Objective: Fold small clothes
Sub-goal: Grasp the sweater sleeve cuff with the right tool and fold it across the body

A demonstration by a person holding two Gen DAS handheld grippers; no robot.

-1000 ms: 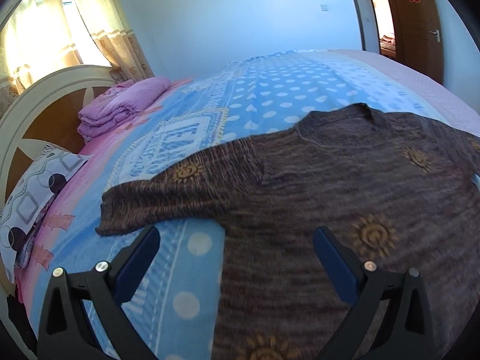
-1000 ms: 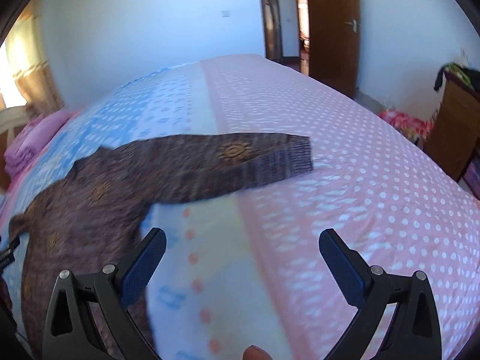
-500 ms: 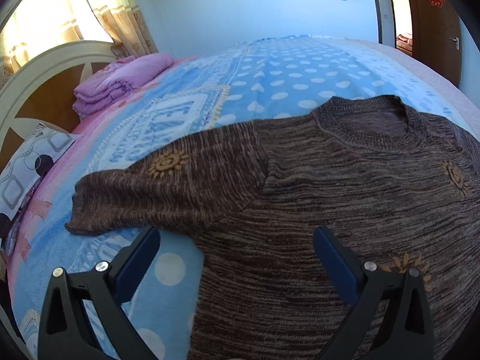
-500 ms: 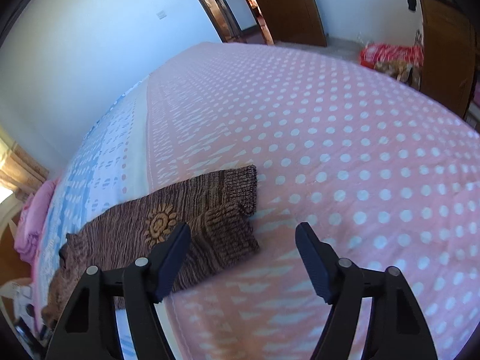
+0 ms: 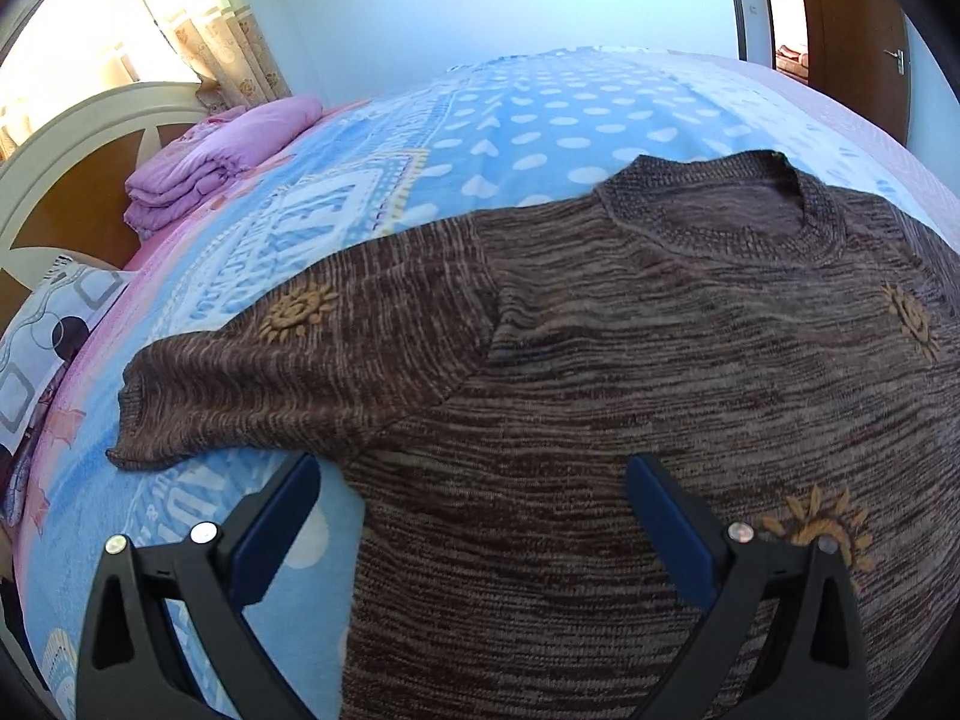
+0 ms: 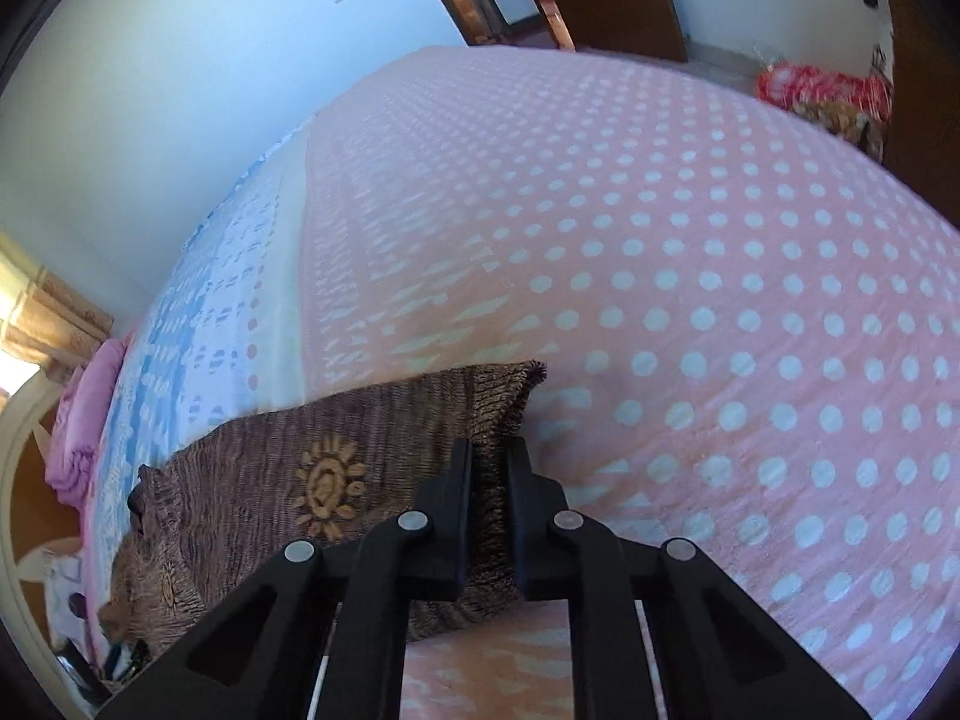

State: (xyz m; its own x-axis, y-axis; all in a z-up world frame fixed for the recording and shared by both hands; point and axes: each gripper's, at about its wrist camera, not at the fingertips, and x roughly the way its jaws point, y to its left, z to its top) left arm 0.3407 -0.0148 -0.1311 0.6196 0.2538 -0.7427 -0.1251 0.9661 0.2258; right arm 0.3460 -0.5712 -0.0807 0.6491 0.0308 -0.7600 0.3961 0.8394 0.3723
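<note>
While the brown sweater (image 5: 630,372) lay flat across the bed (image 5: 540,120), collar toward the upper right of the left view, we had our right tongs (image 6: 487,468) pinched narrow on the cuff of one sleeve (image 6: 360,450), low in the middle of that frame. Our left tongs (image 5: 474,498) were spread wide and empty above the sweater's body, just below the other sleeve (image 5: 300,378), which ran out toward the left edge. We judged the held sleeve's length pointed back at the body, so its fold should travel that way.
</note>
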